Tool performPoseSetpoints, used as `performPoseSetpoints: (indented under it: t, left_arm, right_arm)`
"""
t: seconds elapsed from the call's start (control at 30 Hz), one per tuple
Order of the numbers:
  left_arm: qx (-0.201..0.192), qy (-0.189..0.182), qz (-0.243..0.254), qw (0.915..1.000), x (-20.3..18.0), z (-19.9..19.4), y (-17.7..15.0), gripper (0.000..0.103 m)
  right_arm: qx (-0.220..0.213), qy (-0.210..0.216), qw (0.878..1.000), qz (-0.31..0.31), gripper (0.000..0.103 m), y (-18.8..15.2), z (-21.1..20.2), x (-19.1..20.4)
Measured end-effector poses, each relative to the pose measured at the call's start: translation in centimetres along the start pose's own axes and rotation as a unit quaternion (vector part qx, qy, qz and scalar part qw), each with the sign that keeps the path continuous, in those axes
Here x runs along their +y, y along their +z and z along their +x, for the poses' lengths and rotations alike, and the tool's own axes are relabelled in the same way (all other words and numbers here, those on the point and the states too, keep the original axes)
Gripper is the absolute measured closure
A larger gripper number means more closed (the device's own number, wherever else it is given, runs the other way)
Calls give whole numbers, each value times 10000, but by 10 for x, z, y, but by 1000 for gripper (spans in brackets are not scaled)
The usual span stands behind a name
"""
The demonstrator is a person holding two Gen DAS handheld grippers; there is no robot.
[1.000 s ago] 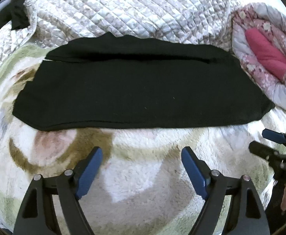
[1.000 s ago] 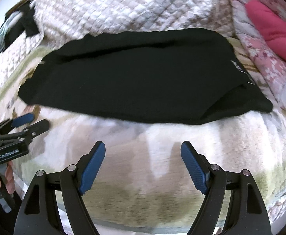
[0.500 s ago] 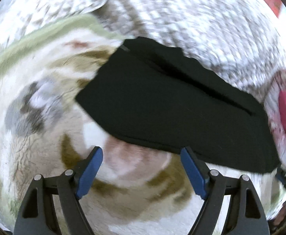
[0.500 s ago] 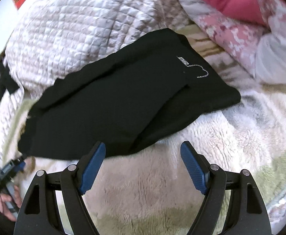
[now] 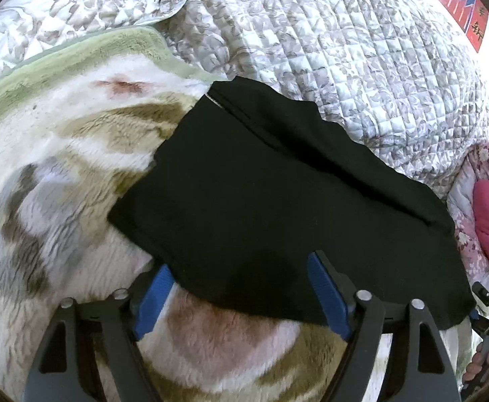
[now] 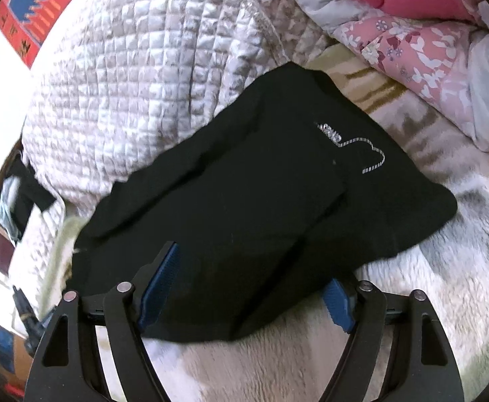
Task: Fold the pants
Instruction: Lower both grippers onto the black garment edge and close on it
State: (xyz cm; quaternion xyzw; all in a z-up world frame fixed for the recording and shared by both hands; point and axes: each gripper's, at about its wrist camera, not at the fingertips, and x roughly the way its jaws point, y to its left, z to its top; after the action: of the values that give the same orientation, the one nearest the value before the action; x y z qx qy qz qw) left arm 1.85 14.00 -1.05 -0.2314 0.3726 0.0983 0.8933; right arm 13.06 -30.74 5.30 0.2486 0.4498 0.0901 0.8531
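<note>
Left wrist view: one pair of black pants [image 5: 278,201], already folded into a long band, was laid on the fleece blanket [image 5: 60,167], its long axis slanted from upper left to lower right. Right wrist view: the same pants [image 6: 261,201] were seen slanted from lower left up to right, the stitched logo [image 6: 355,144] at the upper-right end. Two grippers were counted. The left gripper [image 5: 241,284] was spread wide across the near hem, jaws just narrowed a little, nothing yet pinched. The right gripper [image 6: 254,288] was likewise spread wide across the near edge, jaws just narrowed, cloth between them ungripped. One quilted cover [image 5: 345,50] and one pink floral duvet [image 6: 412,43] were bunched beyond.
</note>
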Motion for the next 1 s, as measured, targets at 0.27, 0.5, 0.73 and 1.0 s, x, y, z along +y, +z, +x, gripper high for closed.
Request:
performPoseSetpoints:
  t: [0.27,0.5,0.73,1.0]
  left_arm:
    - [101,171,-414,9989,15,13,11,98]
    - [-56,167,-257,9995,12,-11,18,99]
    - [-205,-20,-149,9997,14,-63,14,99]
    - [27,168,-243,9996,34,-96,-27,99]
  right_arm:
    - [101,-336,9989,317,91,13,11,-21]
    - [0,-202,9992,358,98,13,-16,-16]
    - [-1,6,9991,428,98,-4,-66,-13]
    - [424,-288,9964,682,98,-60,-80,-34]
